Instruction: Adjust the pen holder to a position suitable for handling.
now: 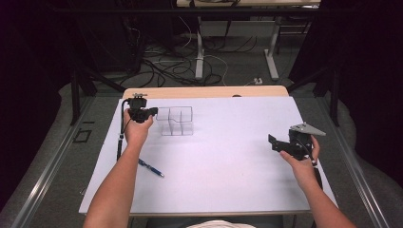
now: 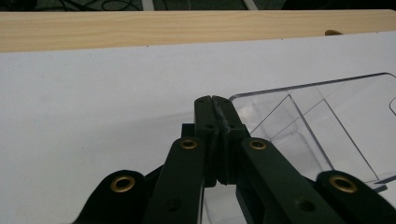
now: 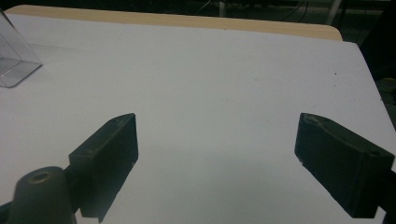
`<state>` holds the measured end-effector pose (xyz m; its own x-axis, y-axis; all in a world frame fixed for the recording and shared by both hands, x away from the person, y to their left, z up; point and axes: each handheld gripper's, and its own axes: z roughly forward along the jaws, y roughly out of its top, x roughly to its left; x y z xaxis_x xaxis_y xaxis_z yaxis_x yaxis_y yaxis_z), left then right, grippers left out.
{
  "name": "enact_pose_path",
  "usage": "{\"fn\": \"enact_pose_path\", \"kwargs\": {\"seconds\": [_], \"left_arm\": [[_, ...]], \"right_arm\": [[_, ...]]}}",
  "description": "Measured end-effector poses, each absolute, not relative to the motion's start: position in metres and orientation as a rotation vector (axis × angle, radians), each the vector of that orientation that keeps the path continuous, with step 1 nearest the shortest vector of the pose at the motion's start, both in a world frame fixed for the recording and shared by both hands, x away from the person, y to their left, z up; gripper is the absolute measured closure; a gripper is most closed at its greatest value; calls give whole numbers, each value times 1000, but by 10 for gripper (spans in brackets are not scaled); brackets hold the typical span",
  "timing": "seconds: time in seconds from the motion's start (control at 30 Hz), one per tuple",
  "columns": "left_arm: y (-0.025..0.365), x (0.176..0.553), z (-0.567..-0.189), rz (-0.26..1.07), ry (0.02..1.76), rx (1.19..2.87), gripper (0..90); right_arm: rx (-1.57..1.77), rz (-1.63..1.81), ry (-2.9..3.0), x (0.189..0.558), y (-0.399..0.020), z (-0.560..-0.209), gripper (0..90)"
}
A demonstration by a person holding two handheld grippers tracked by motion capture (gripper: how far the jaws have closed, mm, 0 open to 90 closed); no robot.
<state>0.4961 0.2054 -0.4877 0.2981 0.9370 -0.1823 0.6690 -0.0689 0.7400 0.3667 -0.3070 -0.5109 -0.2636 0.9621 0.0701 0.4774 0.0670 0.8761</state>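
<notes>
Your left gripper [image 2: 215,105] has its jaws together on the near-left wall of the clear organizer [image 1: 175,120], which sits toward the surface's [image 1: 228,156] far left. Your right gripper [image 3: 217,154] hovers near the right edge, jaws apart.

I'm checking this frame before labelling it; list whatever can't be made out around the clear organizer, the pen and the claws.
- Organizer, left gripper view: near wall hidden behind the shut left claw; whether the wall is pinched cannot be told.
- Organizer, right gripper view: cut off by the left edge.
- Pen, high view: too small to tell if capped.
- Right claw, high view: tips too dark to separate.
</notes>
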Motion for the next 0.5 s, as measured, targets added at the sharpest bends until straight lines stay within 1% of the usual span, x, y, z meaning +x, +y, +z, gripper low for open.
{"fn": "enact_pose_path", "kwargs": {"seconds": [0.17, 0.37, 0.5], "left_arm": [[201, 494, -486, 424, 1454, 1818, 900], [188, 492, -487, 419, 1424, 1829, 900], [176, 488, -486, 391, 1416, 1840, 900]], "right_arm": [[1435, 1134, 1793, 367, -307, -511, 130], [1428, 1134, 1799, 367, -306, -511, 130], [1436, 1136, 1797, 366, -306, -511, 130]]}}
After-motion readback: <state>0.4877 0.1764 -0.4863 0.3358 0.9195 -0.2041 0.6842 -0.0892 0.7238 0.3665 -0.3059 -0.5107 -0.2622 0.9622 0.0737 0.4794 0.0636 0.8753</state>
